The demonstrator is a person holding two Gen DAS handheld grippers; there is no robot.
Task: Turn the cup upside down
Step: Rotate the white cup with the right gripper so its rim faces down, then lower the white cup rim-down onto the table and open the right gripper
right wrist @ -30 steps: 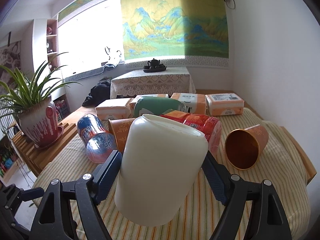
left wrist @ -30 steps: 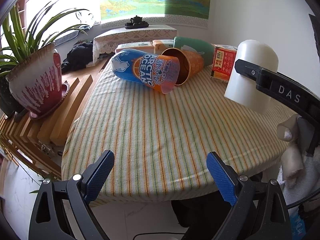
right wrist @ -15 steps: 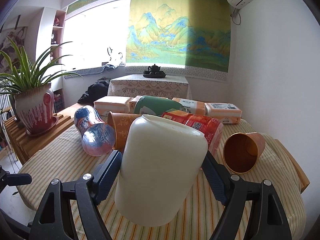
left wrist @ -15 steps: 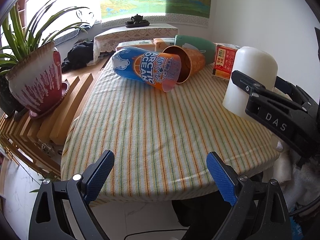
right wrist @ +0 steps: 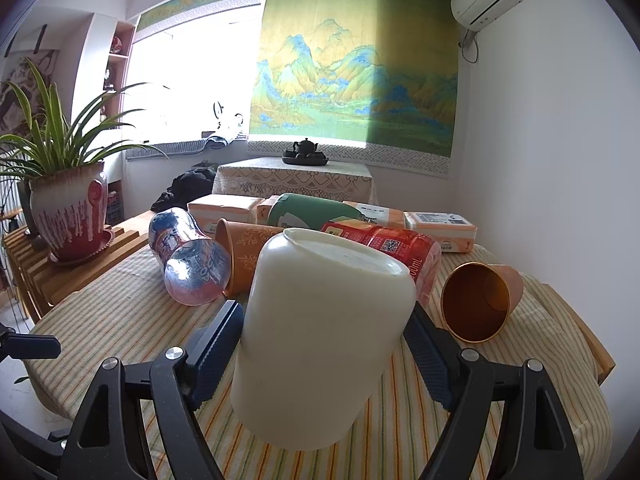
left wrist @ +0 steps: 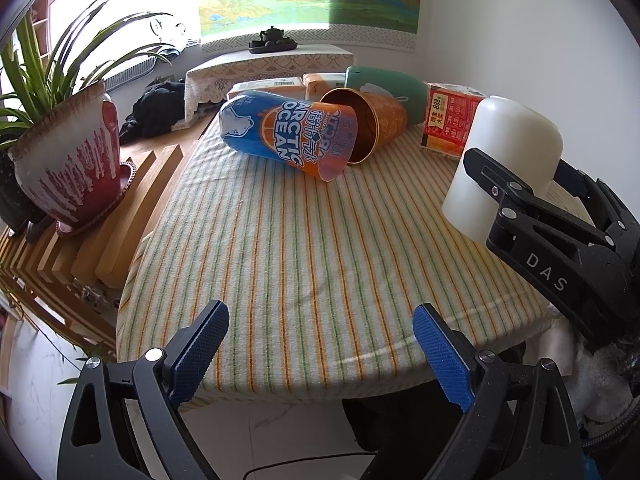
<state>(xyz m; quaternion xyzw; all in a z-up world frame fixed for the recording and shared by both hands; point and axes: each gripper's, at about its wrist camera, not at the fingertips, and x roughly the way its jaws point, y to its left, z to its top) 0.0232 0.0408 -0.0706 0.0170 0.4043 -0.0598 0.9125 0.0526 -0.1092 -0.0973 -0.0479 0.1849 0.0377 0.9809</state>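
Note:
My right gripper [right wrist: 322,344] is shut on a plain white cup [right wrist: 320,340]. The cup is held upside down, base up and mouth down, just above the striped tablecloth [right wrist: 120,320]. In the left wrist view the same white cup [left wrist: 504,160] hangs at the right side of the table, gripped by the black right gripper [left wrist: 520,196]. My left gripper [left wrist: 316,352] is open and empty, low at the table's near edge.
Several cups lie on their sides at the back: a blue Arctic Ocean cup [left wrist: 280,136], an orange cup [left wrist: 368,120], a green one [left wrist: 384,84], a red one [right wrist: 384,248]. Another orange cup [right wrist: 480,300] lies right. Tissue packs [right wrist: 440,226] line the far edge. A potted plant [left wrist: 68,168] stands left.
The right gripper with the white cup has come lower, closer to the tablecloth, and its view has tilted up slightly. The left gripper has stayed put and open.

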